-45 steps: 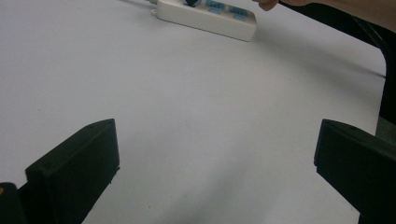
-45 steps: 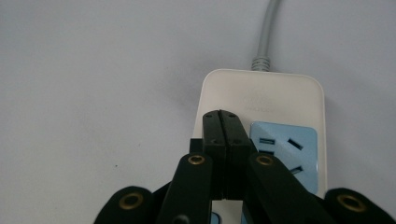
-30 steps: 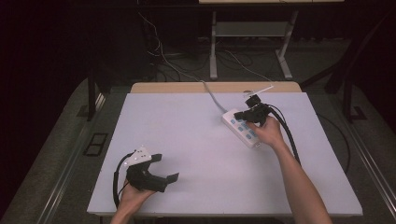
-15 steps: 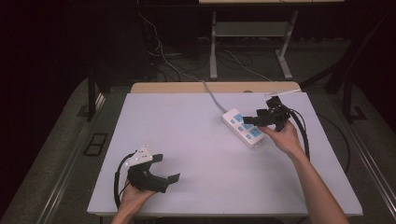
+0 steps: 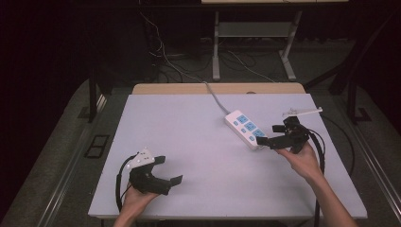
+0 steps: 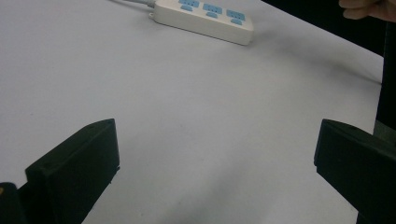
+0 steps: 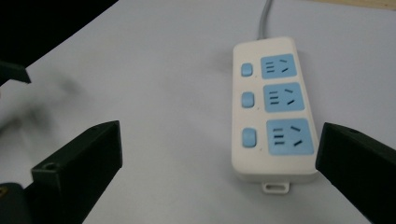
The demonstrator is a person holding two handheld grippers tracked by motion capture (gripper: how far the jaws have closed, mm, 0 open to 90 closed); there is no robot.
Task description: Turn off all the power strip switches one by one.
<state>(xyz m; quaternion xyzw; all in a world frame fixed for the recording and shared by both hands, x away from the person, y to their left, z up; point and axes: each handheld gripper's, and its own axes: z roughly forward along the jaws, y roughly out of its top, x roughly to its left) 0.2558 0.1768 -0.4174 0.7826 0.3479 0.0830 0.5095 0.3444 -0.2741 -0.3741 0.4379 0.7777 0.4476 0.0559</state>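
1. Near edge, left side: left gripper (image 5: pixel 163 176) rests low over the table (image 5: pixel 189 137) close to its near-left corner, held in the left hand (image 5: pixel 137 198). Jaws spread wide, nothing between them. In the left gripper view only bare table surface lies between the two blocky black jaws.

2. Table surface: pale grey-lilac sheet, matte and smooth, no marks. A strip of bare wood shows along the far edge.

3. Right side, mid-depth: right gripper (image 5: pixel 265 138) held in the right hand (image 5: pixel 302 161), pointing toward the near end of the power strip (image 5: pixel 247 128). Its jaws have just been opening and now stand fully apart. They hold nothing. In the right gripper view the strip lies flat ahead of the jaws, its near end close to one of them, untouched as far as I can see.

4. Power strip: right of centre, toward the far-right quarter of the table, lying at a slant. White glossy plastic bar with rounded corners. Three light-blue socket faces, each with a small blue rocker switch beside it. A small hanging tab sits at the near end. The grey cable (image 5: pixel 215 97) runs off over the far edge.

5. Near the far-right corner: a thin white piece (image 5: pixel 302 112), too small to identify.

6. Progress, my reading: the strip looks released and set down. If more remains, it is plugging or repositioning. No plug is in any socket.
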